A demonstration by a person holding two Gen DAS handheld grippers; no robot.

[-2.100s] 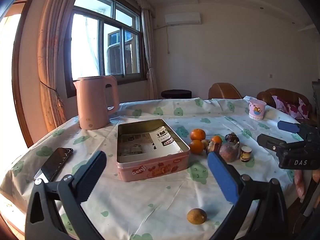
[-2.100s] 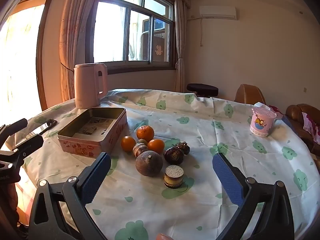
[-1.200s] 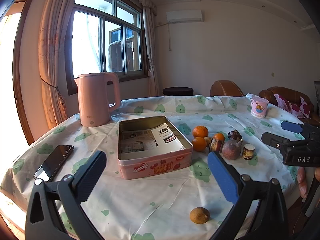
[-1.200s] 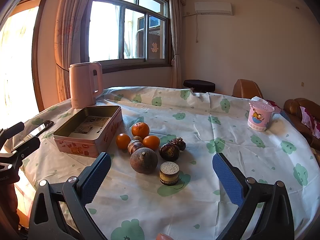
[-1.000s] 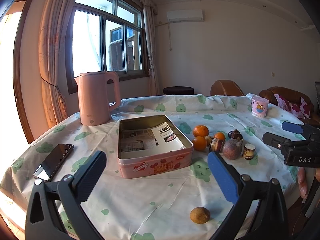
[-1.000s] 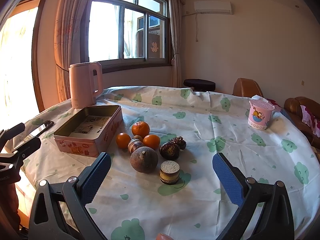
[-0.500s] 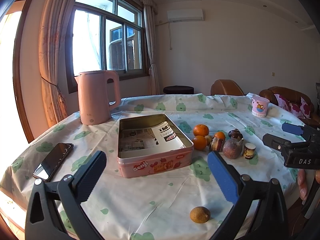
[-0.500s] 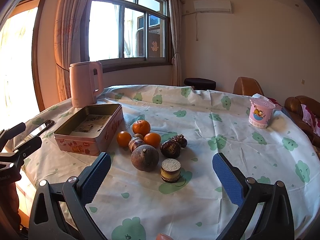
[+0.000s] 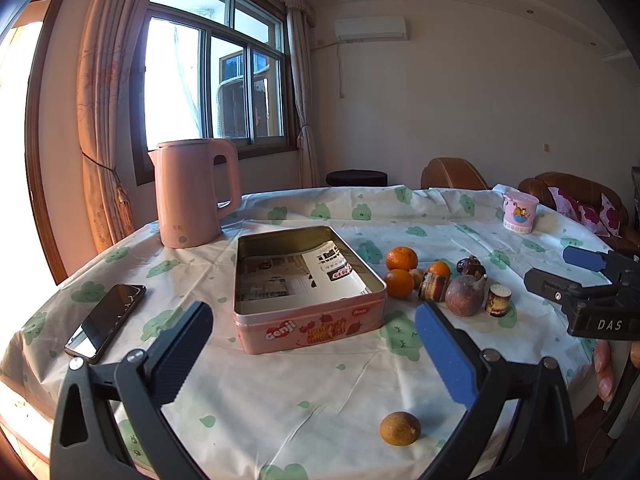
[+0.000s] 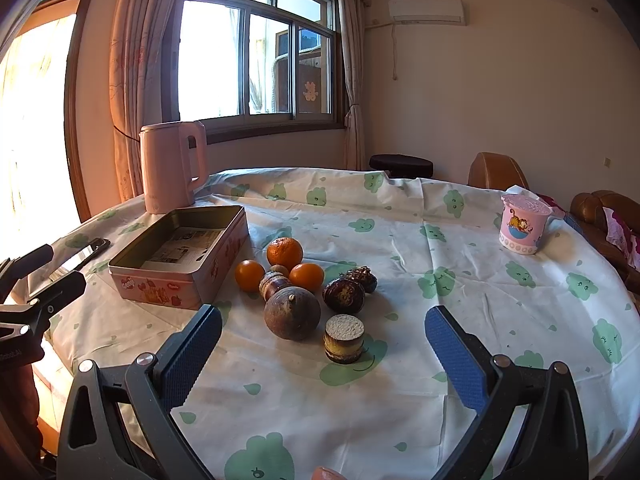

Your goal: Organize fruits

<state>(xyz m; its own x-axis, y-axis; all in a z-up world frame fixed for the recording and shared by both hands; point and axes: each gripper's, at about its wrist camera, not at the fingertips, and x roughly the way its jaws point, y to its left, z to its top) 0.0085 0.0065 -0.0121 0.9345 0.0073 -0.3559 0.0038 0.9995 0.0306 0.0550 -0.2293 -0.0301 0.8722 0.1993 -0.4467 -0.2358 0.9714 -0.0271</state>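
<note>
Plainly, the tin is lying lidless and fruitless, likely waiting as the container. Both grippers, left and right, are hovering spread wide and empty. Fruit is clustering beside the tin; one is lying apart.

A home living-dining room: curtained window, wall air conditioner, brown sofa at far right, pink kettle on the cloth-covered tabletop.
</note>
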